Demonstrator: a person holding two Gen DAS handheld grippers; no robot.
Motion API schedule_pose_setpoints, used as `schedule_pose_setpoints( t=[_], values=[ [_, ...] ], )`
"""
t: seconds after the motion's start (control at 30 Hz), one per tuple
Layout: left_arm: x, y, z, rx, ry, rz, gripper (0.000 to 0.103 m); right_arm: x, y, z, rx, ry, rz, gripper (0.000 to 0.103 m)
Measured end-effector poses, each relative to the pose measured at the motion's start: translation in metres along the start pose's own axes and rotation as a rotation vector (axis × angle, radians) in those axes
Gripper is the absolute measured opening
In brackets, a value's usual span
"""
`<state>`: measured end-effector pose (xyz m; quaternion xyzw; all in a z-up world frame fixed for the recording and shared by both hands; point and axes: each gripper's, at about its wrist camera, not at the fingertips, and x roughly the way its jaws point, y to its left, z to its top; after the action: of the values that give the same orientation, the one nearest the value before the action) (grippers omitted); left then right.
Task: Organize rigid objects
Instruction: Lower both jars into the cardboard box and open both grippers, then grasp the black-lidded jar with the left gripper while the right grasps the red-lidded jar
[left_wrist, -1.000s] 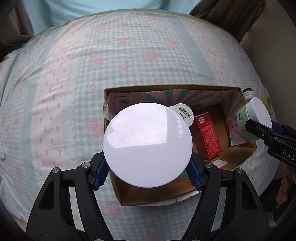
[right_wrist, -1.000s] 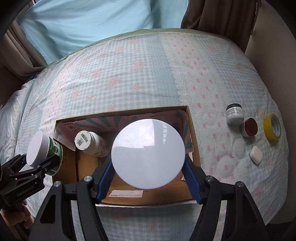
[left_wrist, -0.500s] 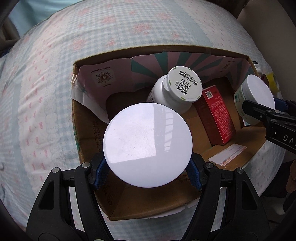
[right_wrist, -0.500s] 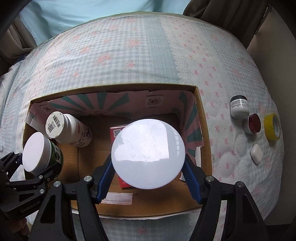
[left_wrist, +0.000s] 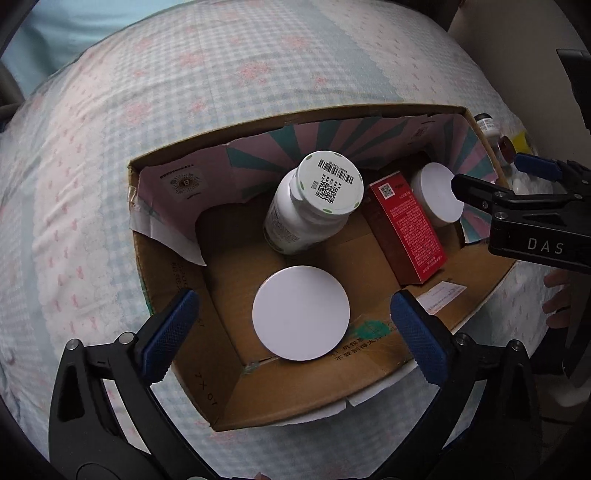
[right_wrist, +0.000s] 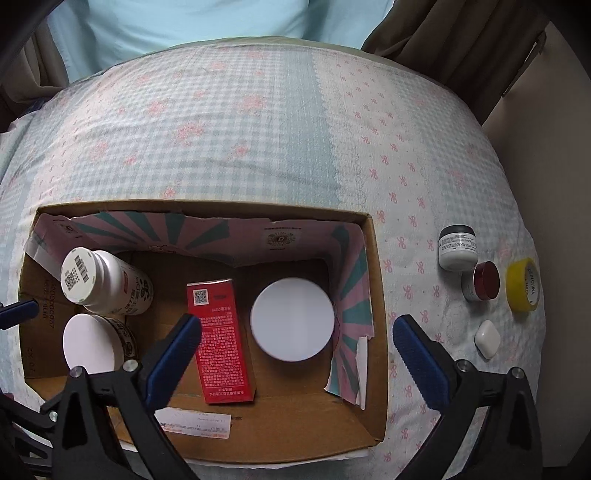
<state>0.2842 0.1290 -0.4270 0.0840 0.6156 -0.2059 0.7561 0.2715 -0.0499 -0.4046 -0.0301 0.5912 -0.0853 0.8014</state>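
Two white-lidded jars (left_wrist: 301, 313) (right_wrist: 291, 319) stand in the box (right_wrist: 280, 435), each loose between wide-open, just-spread fingers (left_wrist: 170, 328) (right_wrist: 421, 362).

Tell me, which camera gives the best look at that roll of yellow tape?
The right wrist view. There the yellow tape stands on edge on the quilt, fully visible beside a red-lidded jar, outside the box. The left wrist view shows only a yellow sliver past the box's far corner, mostly hidden.
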Motion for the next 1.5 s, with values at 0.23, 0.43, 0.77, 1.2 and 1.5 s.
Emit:
schedule_pose_setpoints(
  t=[0.23,0.43,0.77,1.2,1.5],
  values=[
    [-0.009,0.012,-0.001,-0.037,-0.013,0.017,0.103,-0.009,-0.006,-0.011,0.027,0.017,0.006,0.103],
    [-0.034,0.012,-0.001,-0.061,-0.052,0.051,0.103,-0.025,-0.008,-0.016,0.051,0.018,0.025,0.103],
    [-0.105,-0.01,-0.007,-0.064,-0.131,0.109,0.103,-0.083,-0.028,-0.028,0.088,-0.016,0.055,0.103],
    [-0.182,-0.093,0.011,-0.053,-0.214,0.08,0.103,-0.169,-0.124,-0.06,0.251,-0.073,0.01,0.103],
    [-0.187,-0.183,0.075,0.04,-0.26,-0.055,0.103,-0.185,-0.21,-0.085,0.492,-0.08,-0.01,0.103]
  ],
)
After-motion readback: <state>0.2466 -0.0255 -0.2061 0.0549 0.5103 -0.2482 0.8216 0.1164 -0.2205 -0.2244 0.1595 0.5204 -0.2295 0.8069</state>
